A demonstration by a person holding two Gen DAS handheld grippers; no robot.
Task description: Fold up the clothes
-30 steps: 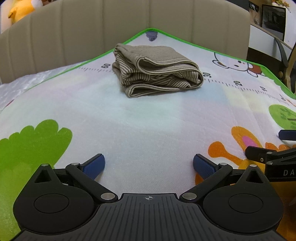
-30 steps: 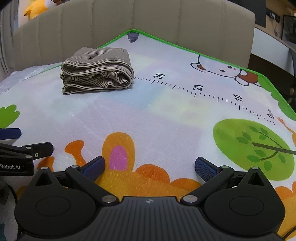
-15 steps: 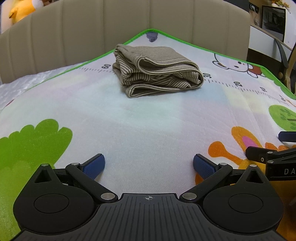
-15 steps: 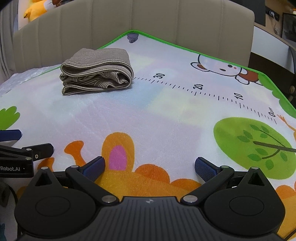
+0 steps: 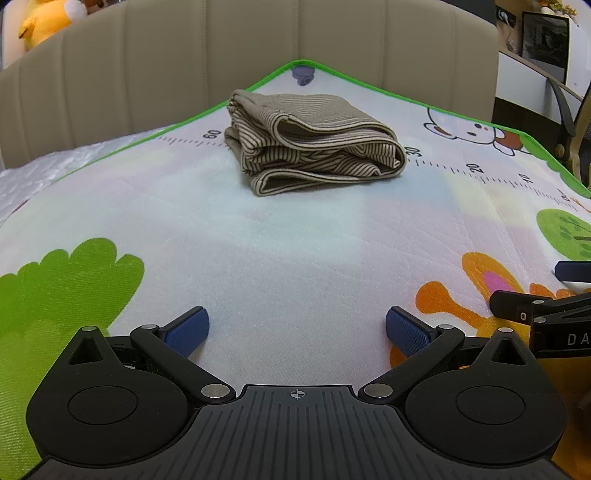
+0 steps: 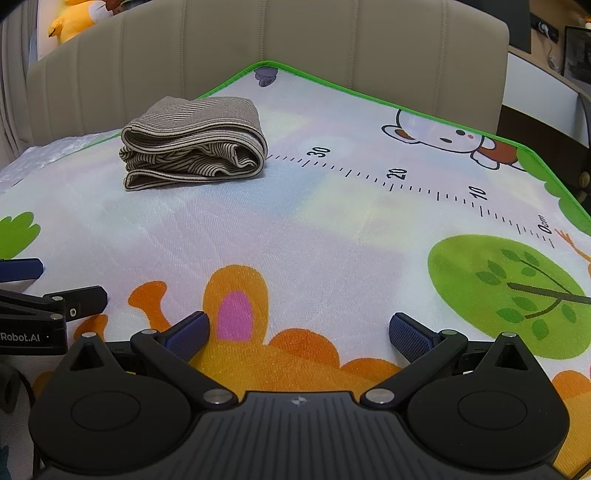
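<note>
I see the striped brown-and-cream garment (image 5: 314, 142) already folded into a thick, layered bundle, lying flat on the play mat (image 5: 295, 240) near its far green edge, beside the printed ruler.

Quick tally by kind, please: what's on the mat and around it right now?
Folded striped garment: 1
Play mat: 1
Grippers: 2, left and right, both open
Yellow plush toy: 1
Total: 5

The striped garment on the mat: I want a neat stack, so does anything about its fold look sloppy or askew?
Slightly. The striped garment lies folded on the play mat, but its layers gape at the near edge and the bottom layer juts out past the ones above. Both grippers, left and right, are open and clear of it.
</note>
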